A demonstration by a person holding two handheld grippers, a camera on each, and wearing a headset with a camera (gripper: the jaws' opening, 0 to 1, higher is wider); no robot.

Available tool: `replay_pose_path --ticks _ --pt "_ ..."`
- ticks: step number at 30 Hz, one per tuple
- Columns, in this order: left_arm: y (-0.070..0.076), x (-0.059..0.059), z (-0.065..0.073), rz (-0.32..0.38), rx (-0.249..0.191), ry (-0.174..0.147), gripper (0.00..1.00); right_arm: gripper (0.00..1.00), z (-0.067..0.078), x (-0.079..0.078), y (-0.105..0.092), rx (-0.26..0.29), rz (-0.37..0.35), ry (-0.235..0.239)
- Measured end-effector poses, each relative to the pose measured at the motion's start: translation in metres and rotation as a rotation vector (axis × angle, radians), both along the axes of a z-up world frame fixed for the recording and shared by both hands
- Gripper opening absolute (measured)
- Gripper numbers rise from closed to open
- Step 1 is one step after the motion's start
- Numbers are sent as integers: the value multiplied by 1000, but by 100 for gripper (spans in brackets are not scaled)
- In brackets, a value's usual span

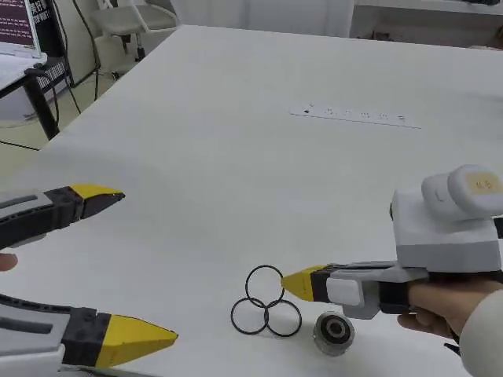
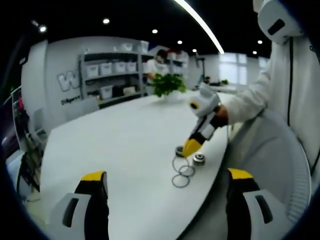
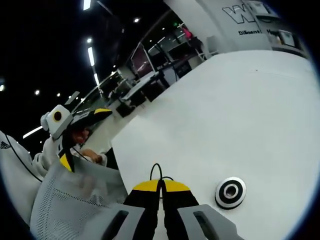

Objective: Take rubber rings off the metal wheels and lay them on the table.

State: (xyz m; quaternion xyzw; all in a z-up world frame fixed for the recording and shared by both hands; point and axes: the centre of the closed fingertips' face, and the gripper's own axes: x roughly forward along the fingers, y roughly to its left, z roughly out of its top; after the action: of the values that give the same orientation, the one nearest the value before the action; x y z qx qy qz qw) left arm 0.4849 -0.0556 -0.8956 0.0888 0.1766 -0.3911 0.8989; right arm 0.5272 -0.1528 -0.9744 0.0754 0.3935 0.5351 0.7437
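We're looking at three black rubber rings (image 1: 265, 301) lying flat on the white table (image 1: 236, 141), nr its front edge. They're thin plain hoops, all approx. alike, bunched in a clover w/ their edges overlapping, prob. because each is being laid down beside the last so the finished ones are staying in one spot. Just to their right a metal wheel (image 1: 333, 331) is lying flat w/ one face up, a small silvery disc w/ a dark hub. In the right gripper view the wheel (image 3: 230, 192) is showing a dark band round its rim, poss. a ring not yet pulled, but we can't tell. We're holding the right gripper (image 1: 287, 283) low and nearly level, jaws pressed together, yellow tips meeting the edge of the farthest ring. In its own view a thin black loop is showing just ahead of the closed tips (image 3: 161, 184). Whether rubber is nipped between them, we can't tell. We're judging this as the laying-down step for that ring. We're keeping the left gripper (image 1: 148, 267) well apart to the left, jaws spread wide w/ nothing between them, i.e. parked out of the way and ready to steady the wheel.
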Motion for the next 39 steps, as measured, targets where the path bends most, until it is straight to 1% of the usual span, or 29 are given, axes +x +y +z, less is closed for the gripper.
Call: replay_pose_path --ticks 2,4,6,9,12,16,17,18,20,23,26,29,30,32,34,38,39 --pt "-2 -2 -3 -2 -2 8 100 0 -4 -3 2 -9 11 0" --pt "-7 -4 -6 -9 -6 19 100 0 -11 -4 2 -35 20 -6" --pt "-9 -5 -9 -15 -5 30 100 0 -14 -6 2 -45 30 -6" --pt "-12 -6 -14 -20 8 42 100 0 -18 -5 3 -54 31 -10" --pt "-14 -7 -14 -24 6 48 100 0 -21 -5 2 -65 32 -13" --pt "-16 -6 -11 -25 -3 43 99 0 -28 -3 0 -87 30 -17" --pt "-16 -6 -12 -26 -3 45 98 0 -29 -3 0 -92 31 -20" --pt "-16 -7 -13 -28 -1 49 96 0 -31 -3 -1 -101 38 -37" --pt "-17 -8 -15 -34 8 54 93 0 -32 -2 -2 -108 41 -54" --pt "-17 -8 -16 -32 14 53 95 0 -32 -1 -2 -108 42 -63" --pt "-16 -7 -13 -25 6 46 95 0 -34 0 -2 -113 44 -76" --pt "-15 -7 -14 -25 11 47 95 6 -36 0 -3 -118 43 -73" --pt "-15 -7 -14 -25 13 46 95 7 -36 0 -3 -120 43 -73" --pt "-14 -8 -14 -24 17 46 95 5 -36 0 -4 -126 45 -83" --pt "-14 -8 -14 -23 16 44 95 5 -35 2 -4 -131 45 -101" --pt "-14 -7 -12 -23 20 38 95 6 -32 5 -7 -134 38 -113" --pt "-14 -7 -11 -25 20 36 95 6 -30 8 -8 -129 31 -121"
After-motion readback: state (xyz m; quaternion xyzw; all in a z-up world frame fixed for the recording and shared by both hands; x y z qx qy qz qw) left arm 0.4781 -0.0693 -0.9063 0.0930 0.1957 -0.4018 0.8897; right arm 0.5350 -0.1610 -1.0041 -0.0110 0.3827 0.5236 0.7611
